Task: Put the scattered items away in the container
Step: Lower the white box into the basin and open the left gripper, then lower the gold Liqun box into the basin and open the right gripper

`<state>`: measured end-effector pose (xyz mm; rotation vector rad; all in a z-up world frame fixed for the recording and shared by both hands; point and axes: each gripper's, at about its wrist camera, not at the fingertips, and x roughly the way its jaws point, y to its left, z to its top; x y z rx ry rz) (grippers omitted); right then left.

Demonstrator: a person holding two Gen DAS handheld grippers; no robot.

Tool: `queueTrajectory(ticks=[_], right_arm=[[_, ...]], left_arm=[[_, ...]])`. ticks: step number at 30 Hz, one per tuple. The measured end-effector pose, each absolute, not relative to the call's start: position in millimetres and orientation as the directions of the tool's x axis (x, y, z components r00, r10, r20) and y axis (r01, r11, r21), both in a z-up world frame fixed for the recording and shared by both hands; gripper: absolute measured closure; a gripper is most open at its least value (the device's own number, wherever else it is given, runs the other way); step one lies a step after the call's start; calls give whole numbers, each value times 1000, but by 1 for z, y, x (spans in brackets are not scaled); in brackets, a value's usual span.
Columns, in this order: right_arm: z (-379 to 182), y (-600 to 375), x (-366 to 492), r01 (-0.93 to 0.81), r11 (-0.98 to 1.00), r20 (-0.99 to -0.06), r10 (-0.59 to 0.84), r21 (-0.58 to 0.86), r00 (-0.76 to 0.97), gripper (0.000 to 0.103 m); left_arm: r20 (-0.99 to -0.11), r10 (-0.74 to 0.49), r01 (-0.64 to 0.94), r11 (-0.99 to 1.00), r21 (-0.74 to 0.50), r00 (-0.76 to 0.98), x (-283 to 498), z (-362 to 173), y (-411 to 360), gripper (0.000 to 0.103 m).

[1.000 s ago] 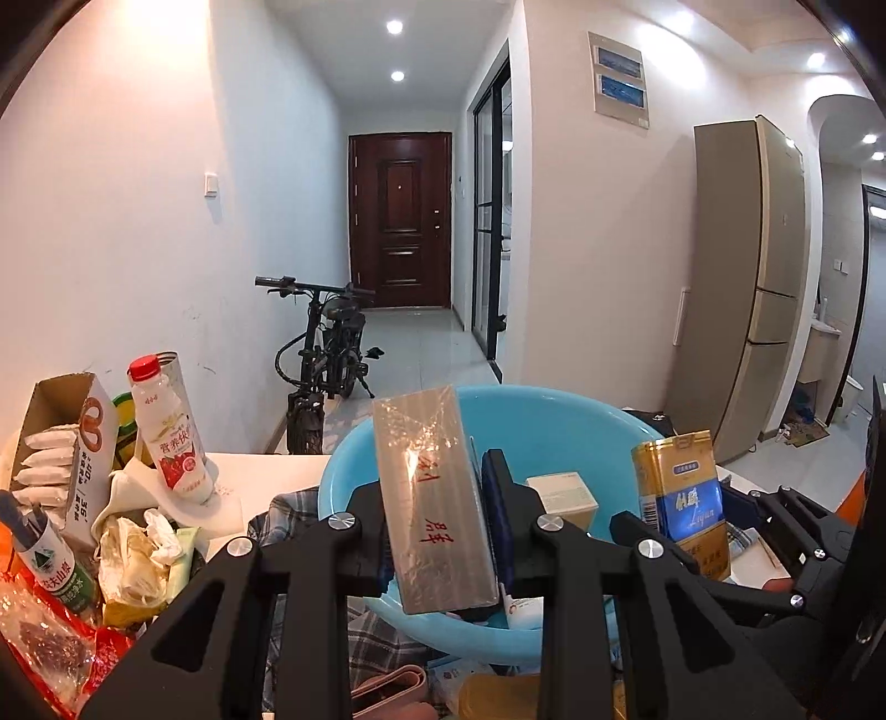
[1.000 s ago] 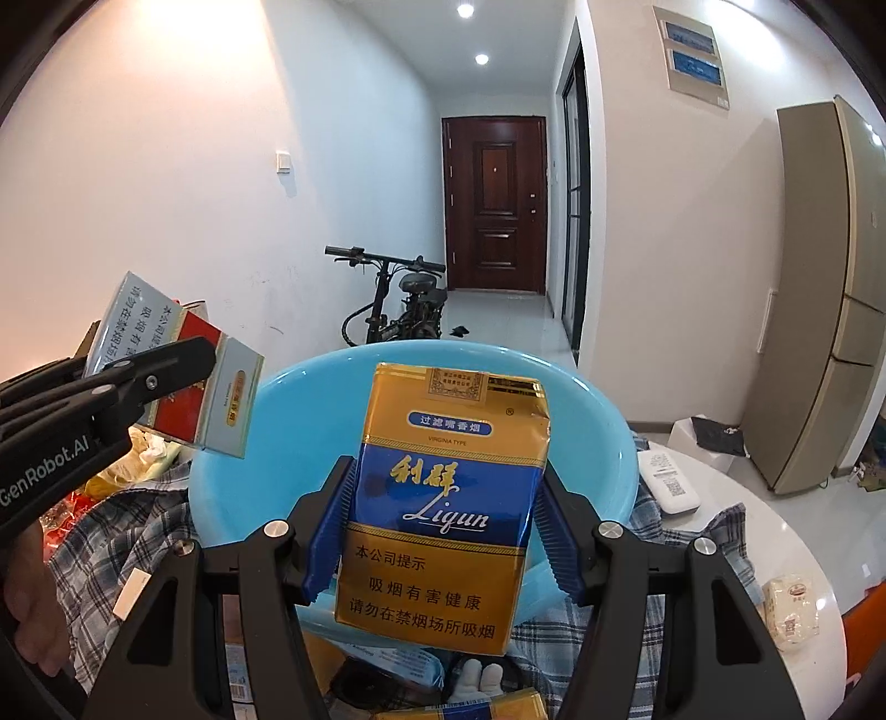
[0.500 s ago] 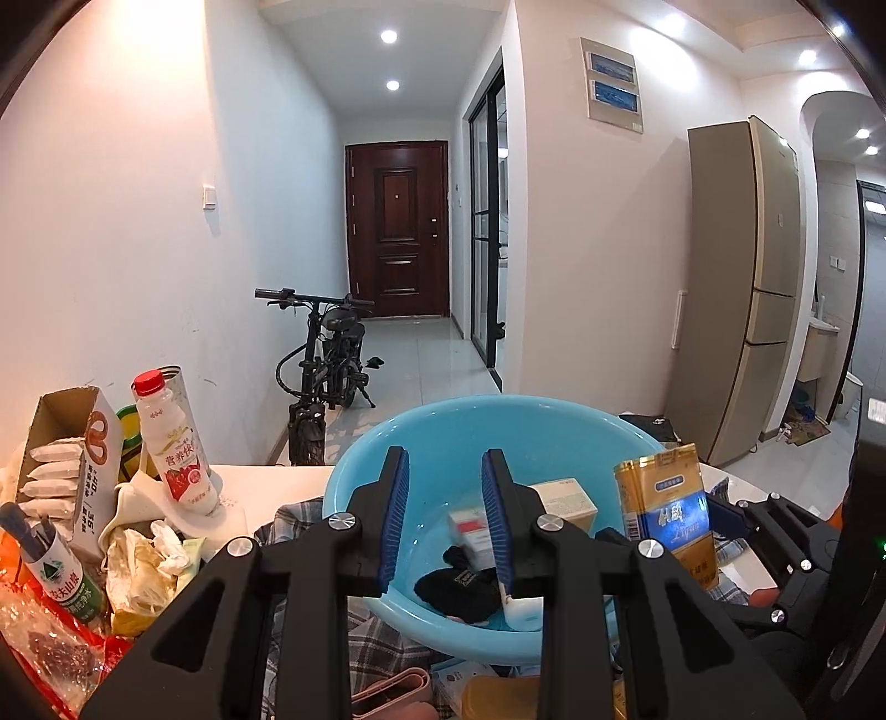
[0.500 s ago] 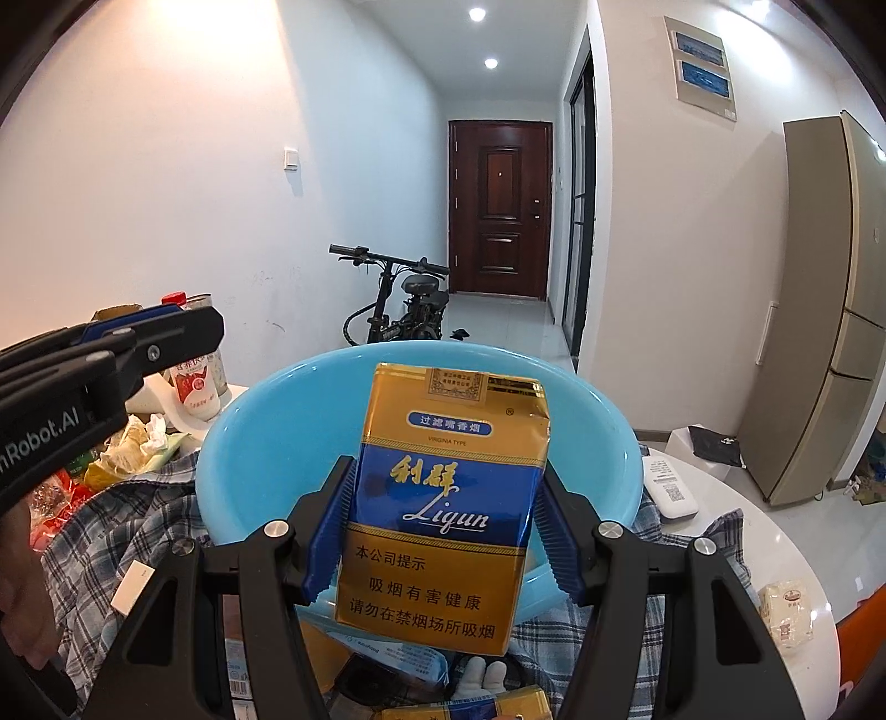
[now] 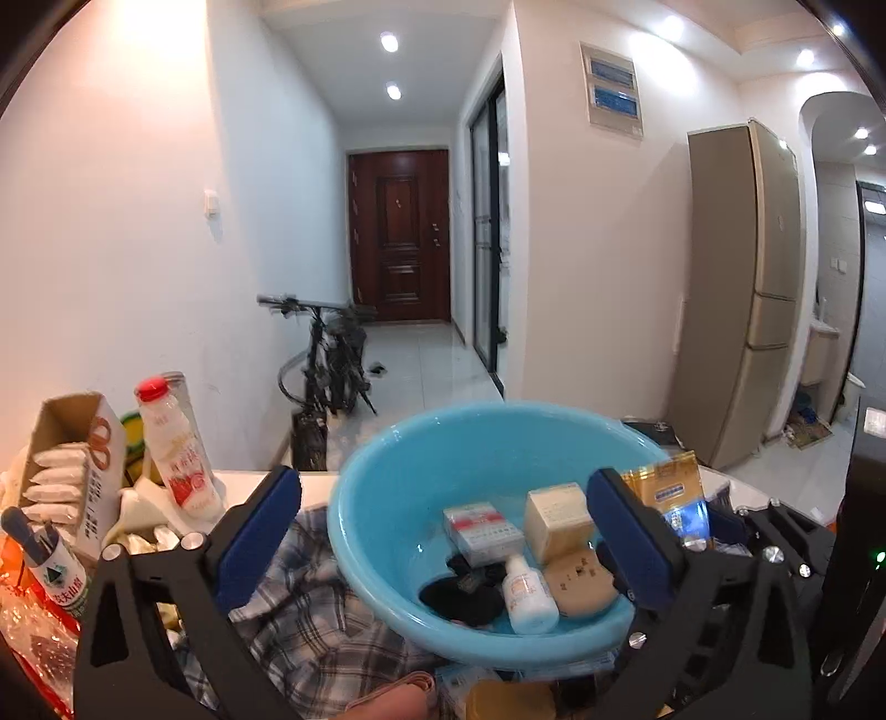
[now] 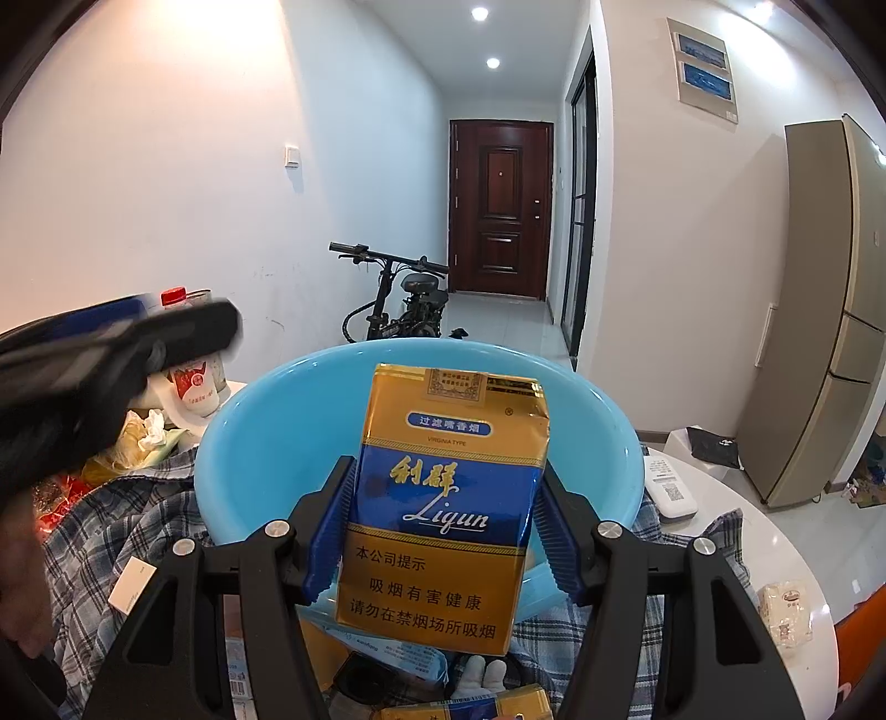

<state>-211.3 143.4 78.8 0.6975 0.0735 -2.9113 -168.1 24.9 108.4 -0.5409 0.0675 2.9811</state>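
Door (image 5: pixel 398 235), dark wood, hallway end. Bicycle (image 5: pixel 326 354) against left wall. Fridge (image 5: pixel 742 293), tall, beige, right side. Wall panel (image 5: pixel 612 97) above it, 2 blue strips. Light switch (image 5: pixel 210 202) on left wall. Ceiling lights (image 5: pixel 389 41), recessed. Glass sliding door (image 5: pixel 490 232) right of hallway.

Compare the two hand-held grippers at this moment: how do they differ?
The left hand-held gripper is open wide and holds nothing; the right hand-held gripper is shut on a cigarette pack. The left frames the blue basin; the right holds its pack upright before it. Both have blue pads.
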Motion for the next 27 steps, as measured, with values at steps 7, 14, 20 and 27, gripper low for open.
queueTrajectory(ticks=[7, 14, 20, 27], right_arm=[[79, 144, -212, 155, -988, -455, -132, -14, -881, 40], [78, 145, -212, 158, -987, -461, -133, -15, -877, 40], [76, 146, -212, 166, -986, -465, -142, -10, -874, 40], [71, 144, -215, 166, -986, -470, -139, -17, -872, 40]], left_arm=[[-355, 86, -108, -993, 44, -931, -170, 104, 27, 0], [-356, 72, -91, -995, 38, -932, -170, 105, 20, 0], [-379, 89, -95, -996, -4, -921, -173, 110, 7, 0], [-381, 88, -86, -996, -22, -920, -173, 112, 2, 0]])
